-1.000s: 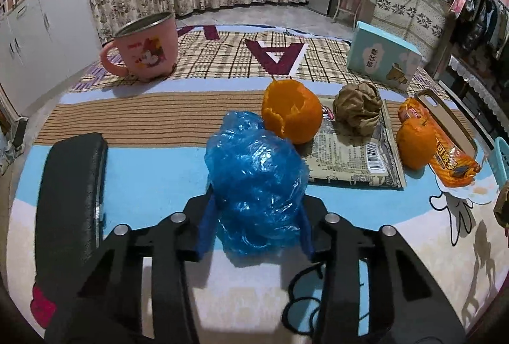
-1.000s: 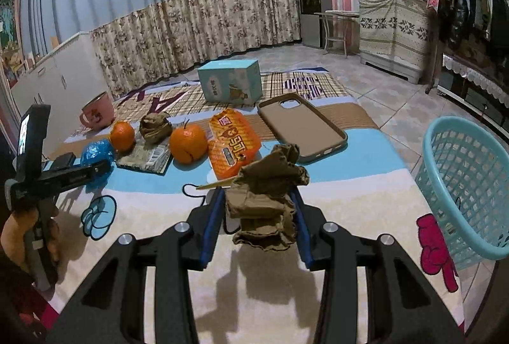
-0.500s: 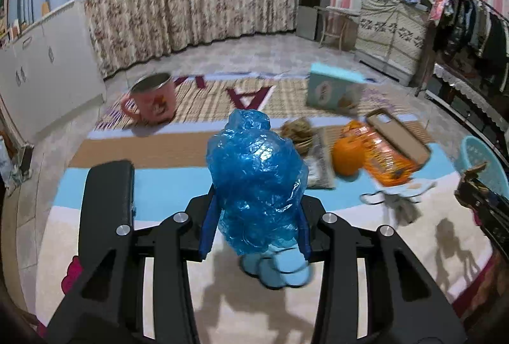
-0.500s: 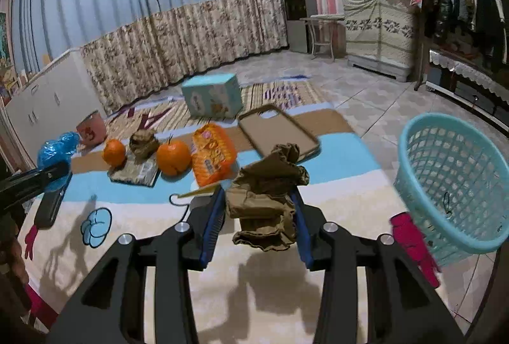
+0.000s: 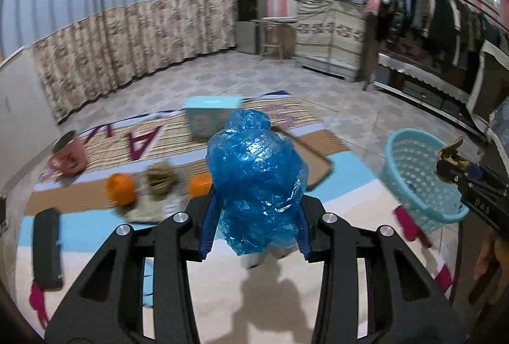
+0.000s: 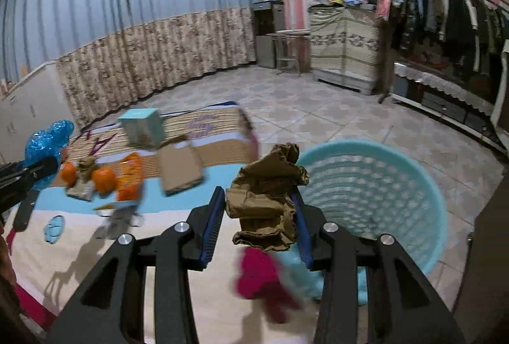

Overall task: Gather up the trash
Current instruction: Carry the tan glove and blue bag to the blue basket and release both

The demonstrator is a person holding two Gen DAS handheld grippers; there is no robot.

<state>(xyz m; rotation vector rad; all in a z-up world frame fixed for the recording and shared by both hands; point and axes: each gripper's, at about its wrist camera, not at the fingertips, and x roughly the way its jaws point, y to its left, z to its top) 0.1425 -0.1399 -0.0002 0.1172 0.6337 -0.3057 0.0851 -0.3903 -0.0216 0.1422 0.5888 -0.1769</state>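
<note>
My left gripper is shut on a crumpled blue plastic bag, held up above the play mat. My right gripper is shut on a wad of brown paper, just left of and in front of the turquoise basket. In the left wrist view the basket stands at the right on the tile floor, with the right gripper and its brown paper over its far rim. In the right wrist view the left gripper and the blue bag show at the left edge.
On the mat lie two oranges, another brown paper ball on a printed wrapper, an orange snack pack, a phone case, a teal box, a pink mug and a black phone. Furniture and a clothes rack line the far wall.
Both grippers have lifted off the mat and swung right toward the basket, each keeping its load. The mat items have slid left and farther away in both views.
</note>
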